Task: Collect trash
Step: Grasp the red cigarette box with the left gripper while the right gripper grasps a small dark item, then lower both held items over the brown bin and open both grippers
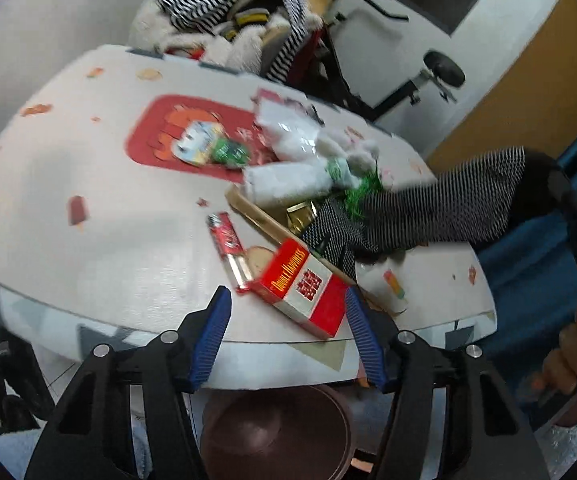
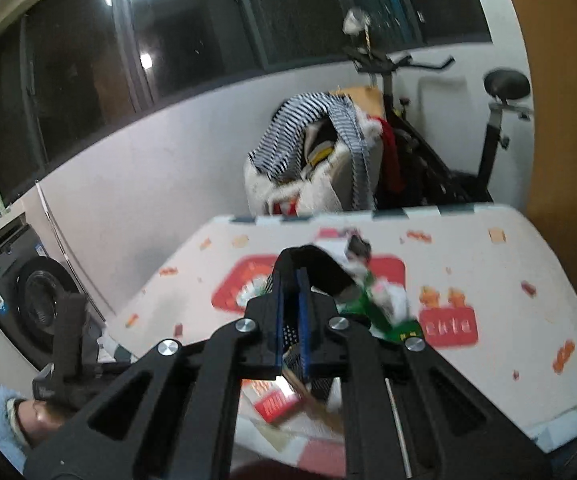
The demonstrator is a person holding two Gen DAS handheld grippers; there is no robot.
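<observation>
A red and white cigarette pack (image 1: pixel 304 288) lies at the table's (image 1: pixel 108 184) near edge. My left gripper (image 1: pixel 286 296) is open around it; the right pad is at the pack's edge and the left pad stands clear. A red lighter (image 1: pixel 228 244) lies just left of the pack. Behind them a shallow brown tray (image 1: pixel 248 208) holds white wrappers (image 1: pixel 288 136), a green one and gold foil. My right gripper (image 2: pixel 291 280) is shut on a black-and-white dotted bag (image 1: pixel 428 208), which stretches from the tray up to the right gripper (image 1: pixel 528 192). A green and white wrapper (image 2: pixel 380 308) hangs beside it.
A round dark brown bin (image 1: pixel 276 432) sits below the table edge under my left gripper. Behind the table are a chair piled with striped clothes (image 1: pixel 228 12) and an exercise bike (image 2: pixel 496 120). A washing machine (image 2: pixel 28 296) stands at the left wall. A hand (image 1: pixel 576 352) is at the right.
</observation>
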